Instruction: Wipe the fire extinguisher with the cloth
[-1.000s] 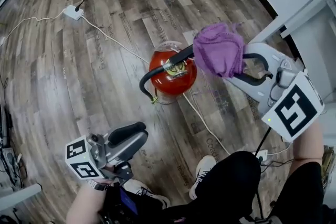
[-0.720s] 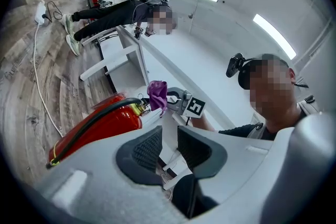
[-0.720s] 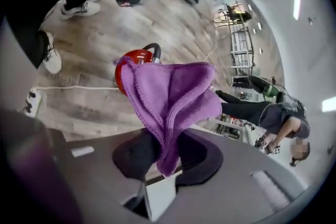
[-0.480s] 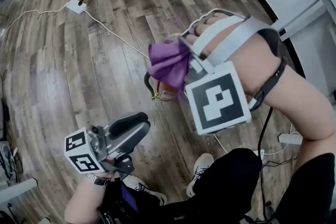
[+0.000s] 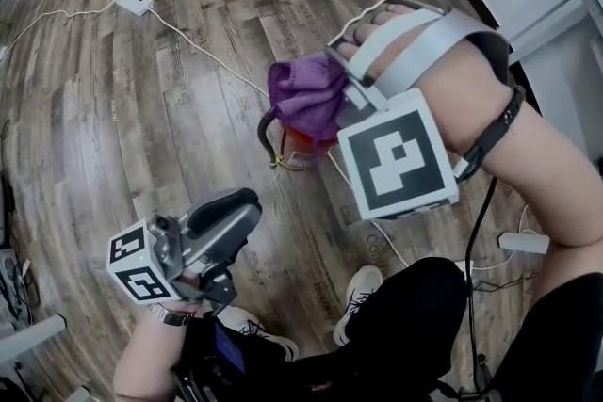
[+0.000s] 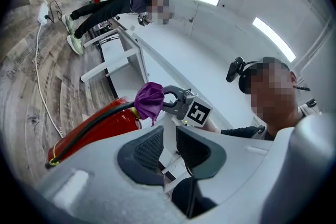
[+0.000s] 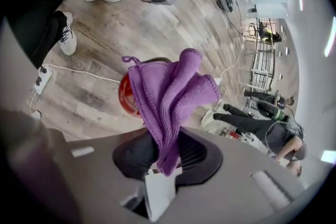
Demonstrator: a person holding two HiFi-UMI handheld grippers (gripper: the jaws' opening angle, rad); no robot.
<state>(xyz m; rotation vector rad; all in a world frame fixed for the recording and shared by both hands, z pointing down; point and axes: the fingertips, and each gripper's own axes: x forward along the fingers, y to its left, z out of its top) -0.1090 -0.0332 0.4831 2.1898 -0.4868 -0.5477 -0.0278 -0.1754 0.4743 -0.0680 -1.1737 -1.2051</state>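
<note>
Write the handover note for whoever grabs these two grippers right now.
Left gripper: open, empty, held low and away from the work.
Right gripper: shut on the purple cloth, which is bunched between its jaws.
Fire extinguisher: red, standing on the wood floor. The cloth is at its top, by the black hose; contact is unclear.
Done: cloth gripped and positioned at the extinguisher.
Left: wipe the top and the red body. How much is already wiped cannot be told.
</note>
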